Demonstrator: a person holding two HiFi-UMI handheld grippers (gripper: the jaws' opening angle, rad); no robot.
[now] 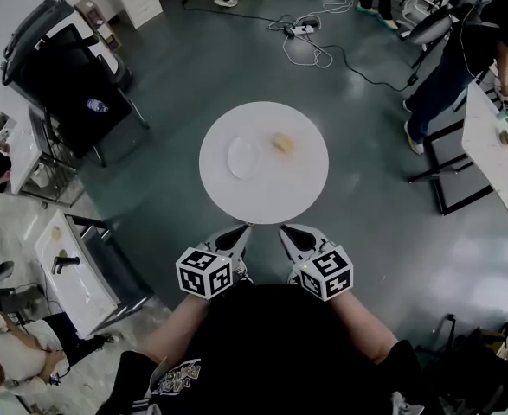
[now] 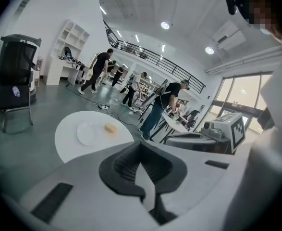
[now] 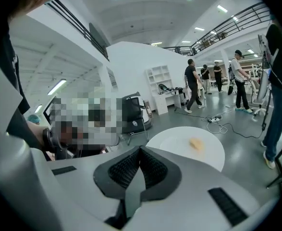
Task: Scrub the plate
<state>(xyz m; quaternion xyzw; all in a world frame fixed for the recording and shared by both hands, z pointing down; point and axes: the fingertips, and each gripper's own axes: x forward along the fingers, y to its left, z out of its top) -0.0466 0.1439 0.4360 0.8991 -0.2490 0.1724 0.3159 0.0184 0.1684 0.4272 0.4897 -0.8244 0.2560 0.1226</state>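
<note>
A white plate (image 1: 243,157) lies on the round white table (image 1: 301,193), left of centre, with a tan sponge (image 1: 283,143) beside it on the right. My left gripper (image 1: 241,233) and right gripper (image 1: 286,233) hover side by side at the table's near edge, close to my body, both shut and holding nothing. From the left gripper view the plate (image 2: 88,133) and sponge (image 2: 111,128) sit far beyond the closed jaws. In the right gripper view the sponge (image 3: 196,143) and the plate (image 3: 177,142) are seen faintly on the table (image 3: 213,155).
A black chair (image 1: 72,76) stands at the left, a white side table (image 1: 67,271) at lower left, and another white table (image 1: 491,145) at the right with a person (image 1: 457,50) beside it. Cables and a power strip (image 1: 304,31) lie on the floor beyond the table.
</note>
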